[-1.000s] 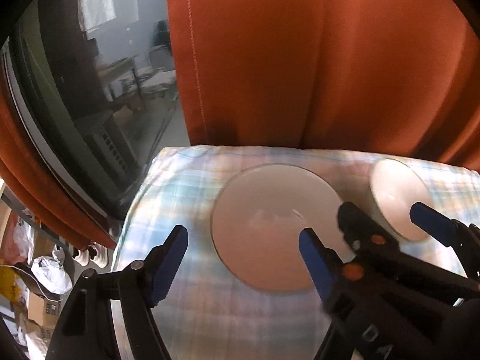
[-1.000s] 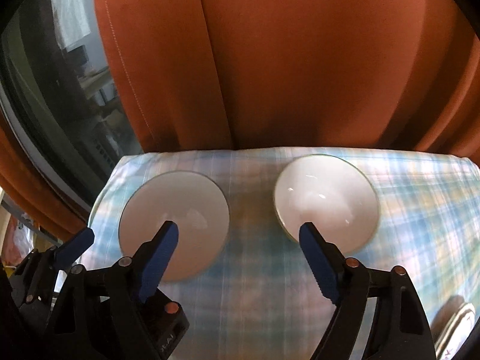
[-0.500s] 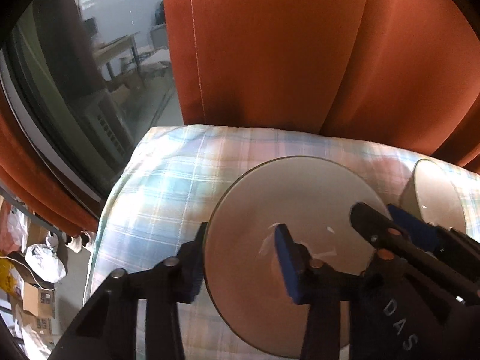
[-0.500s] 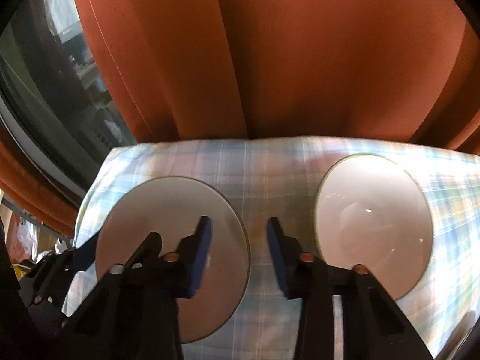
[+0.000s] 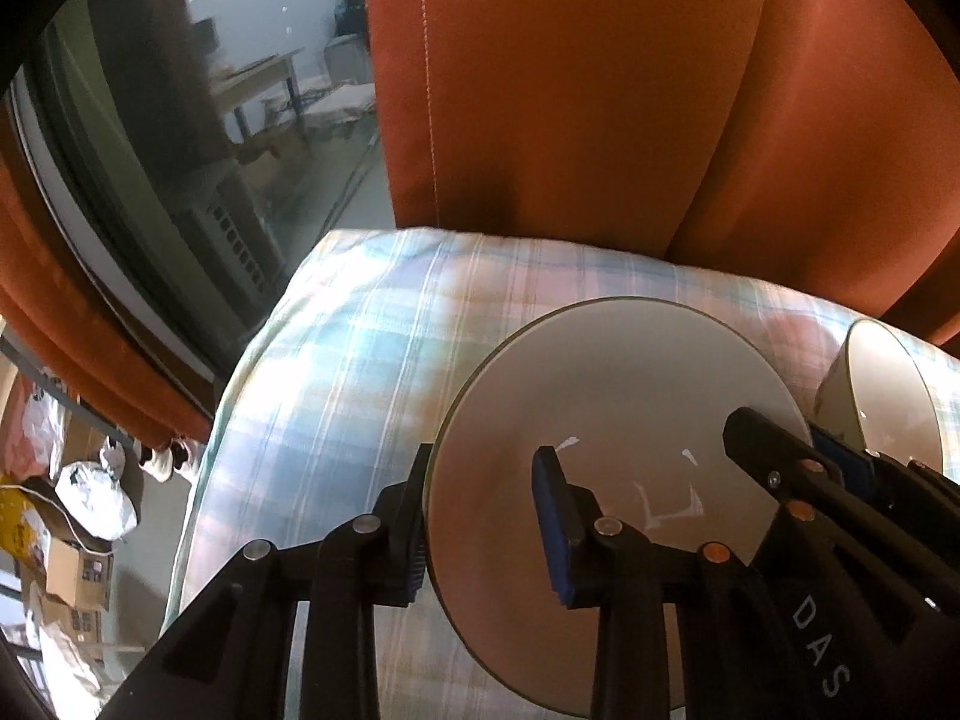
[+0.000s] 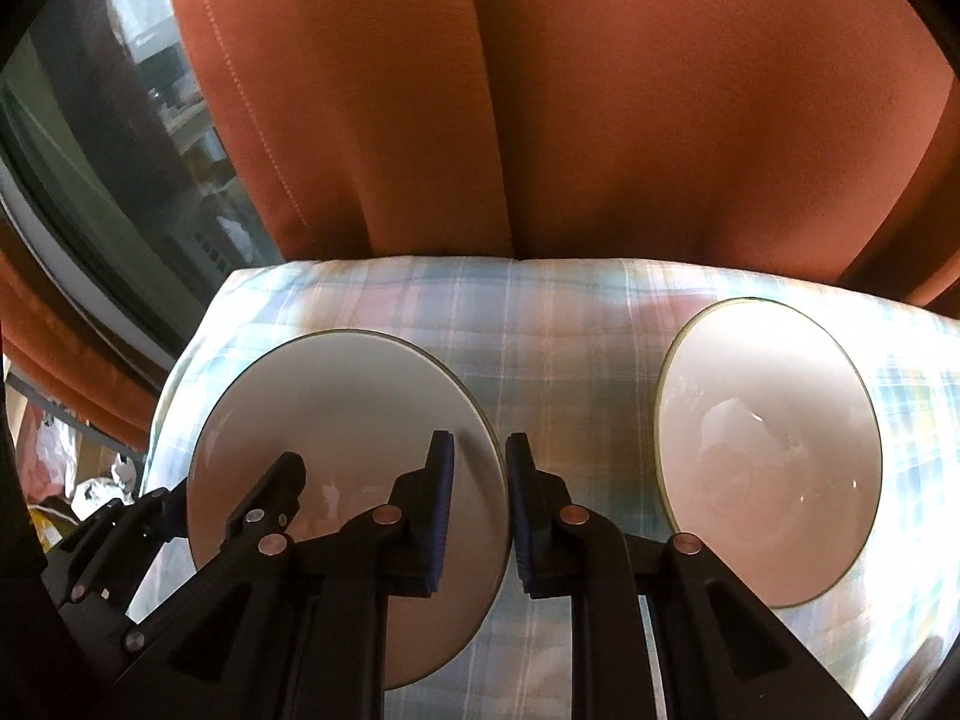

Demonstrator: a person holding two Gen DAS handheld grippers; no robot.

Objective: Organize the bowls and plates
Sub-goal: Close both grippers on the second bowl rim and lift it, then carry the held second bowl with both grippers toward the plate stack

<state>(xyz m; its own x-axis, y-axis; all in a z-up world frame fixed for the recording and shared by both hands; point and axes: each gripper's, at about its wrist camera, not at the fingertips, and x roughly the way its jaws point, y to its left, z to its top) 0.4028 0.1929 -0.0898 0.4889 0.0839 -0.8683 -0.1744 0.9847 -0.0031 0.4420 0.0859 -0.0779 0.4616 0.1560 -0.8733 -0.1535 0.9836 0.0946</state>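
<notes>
Landmark: white plate [image 6: 342, 420], lying on the plaid cloth [image 6: 558, 336] of the counter.

1. Window [image 5: 180, 138]: behind the plate, to its left.
2. Your left tongs [image 5: 483, 522]: closed part-way across the plate's left rim, one blue pad outside the edge, one on its face.
3. Your right tongs [image 6: 477, 516]: nearly shut astride the plate's right rim, the edge between the pads; contact cannot be told.
4. White bowl [image 6: 768, 450]: upright on the cloth, right of the plate, apart from it.
5. Orange curtain [image 6: 600, 108]: behind the plate.
</notes>
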